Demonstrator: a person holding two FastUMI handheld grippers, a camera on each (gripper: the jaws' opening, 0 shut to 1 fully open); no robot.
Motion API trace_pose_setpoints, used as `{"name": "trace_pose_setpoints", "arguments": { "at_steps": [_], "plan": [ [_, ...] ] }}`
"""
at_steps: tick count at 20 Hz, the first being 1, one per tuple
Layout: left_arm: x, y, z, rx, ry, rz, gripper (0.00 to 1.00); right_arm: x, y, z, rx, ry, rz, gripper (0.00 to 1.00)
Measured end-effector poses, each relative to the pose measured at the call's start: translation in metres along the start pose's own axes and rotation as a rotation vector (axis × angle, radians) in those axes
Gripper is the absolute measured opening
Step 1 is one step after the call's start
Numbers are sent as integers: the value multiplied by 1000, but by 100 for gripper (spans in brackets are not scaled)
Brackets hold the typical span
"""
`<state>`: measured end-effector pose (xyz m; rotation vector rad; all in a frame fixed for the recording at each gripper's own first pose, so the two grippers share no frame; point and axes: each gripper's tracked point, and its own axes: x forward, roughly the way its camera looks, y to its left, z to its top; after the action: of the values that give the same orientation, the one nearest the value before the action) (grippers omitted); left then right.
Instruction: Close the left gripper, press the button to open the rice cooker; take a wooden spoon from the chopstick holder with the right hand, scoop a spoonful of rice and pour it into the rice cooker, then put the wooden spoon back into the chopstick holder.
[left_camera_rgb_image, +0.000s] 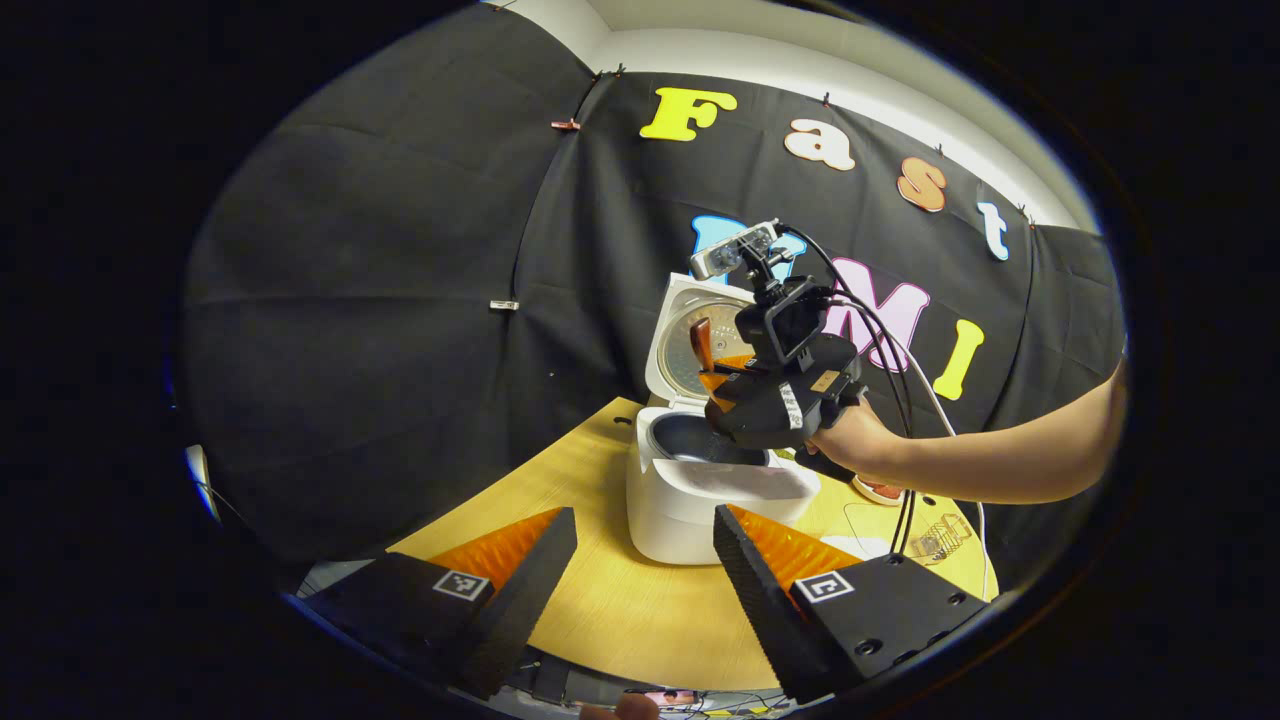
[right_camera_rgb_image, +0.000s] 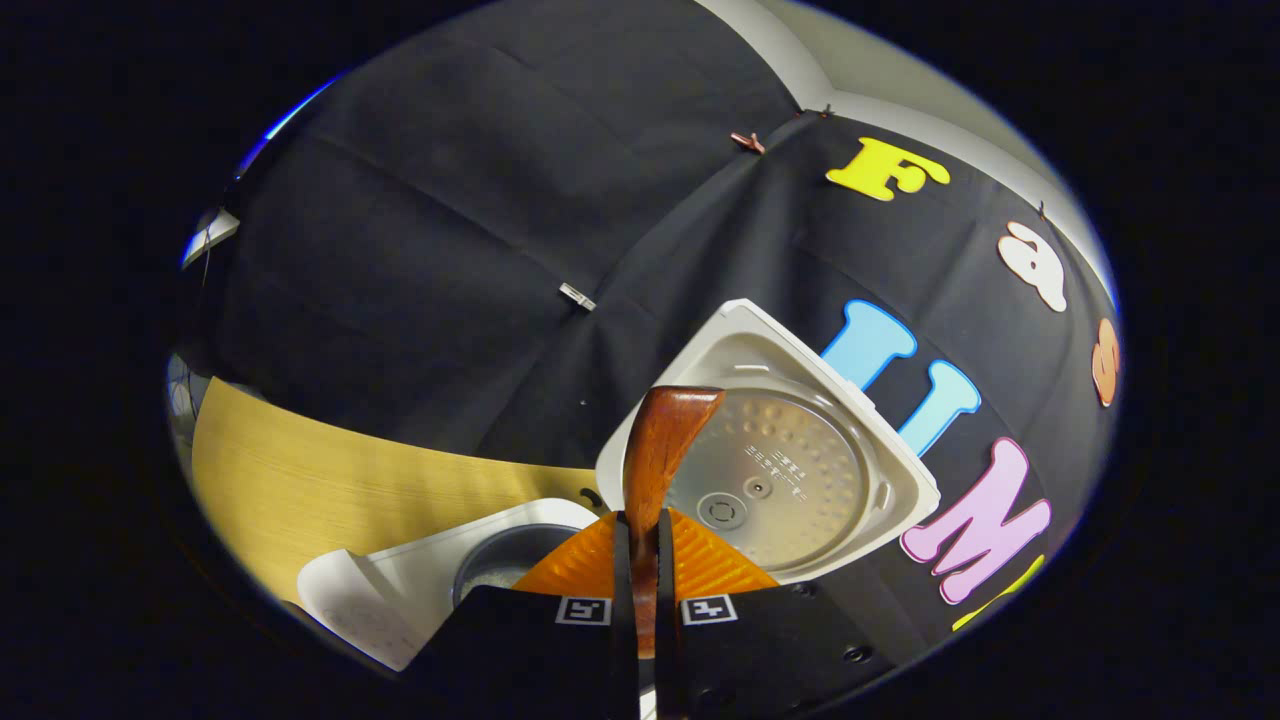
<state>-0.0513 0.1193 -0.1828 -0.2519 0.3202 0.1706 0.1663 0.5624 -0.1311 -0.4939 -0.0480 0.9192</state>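
Note:
The white rice cooker (left_camera_rgb_image: 690, 500) stands on the wooden table with its lid (left_camera_rgb_image: 680, 340) raised and the dark inner pot (left_camera_rgb_image: 700, 438) showing. A hand holds my right gripper (left_camera_rgb_image: 716, 384) just above the pot, shut on a brown wooden spoon (left_camera_rgb_image: 702, 344) that points up in front of the lid. In the right gripper view the spoon (right_camera_rgb_image: 662, 440) sticks up from between the two fingers of my right gripper (right_camera_rgb_image: 645, 560), with the lid's metal inner plate (right_camera_rgb_image: 775, 480) behind it and the pot (right_camera_rgb_image: 500, 565) below left. My left gripper (left_camera_rgb_image: 640, 560) hangs open near the table's front edge, nothing between its fingers.
Right of the cooker, a small red-rimmed bowl (left_camera_rgb_image: 880, 490) and a wire holder (left_camera_rgb_image: 938, 538) sit on the yellow wooden table (left_camera_rgb_image: 620, 610). Cables run from the right gripper down past the forearm (left_camera_rgb_image: 1000, 465). Black cloth walls close in behind and to the left.

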Motion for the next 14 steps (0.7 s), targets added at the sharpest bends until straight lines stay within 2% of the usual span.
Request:
{"name": "trace_pose_setpoints", "arguments": {
  "at_steps": [3,8,14],
  "plan": [
    [-3,-1,0,-1,-1,5,95,7,-11,-5,135,45,-5,11],
    [-7,-2,-3,-8,-1,8,95,12,-34,-33,486,132,-69,11],
    [-12,-8,-6,-7,-2,9,95,-5,-68,-58,837,182,-140,11]
  ]
}}
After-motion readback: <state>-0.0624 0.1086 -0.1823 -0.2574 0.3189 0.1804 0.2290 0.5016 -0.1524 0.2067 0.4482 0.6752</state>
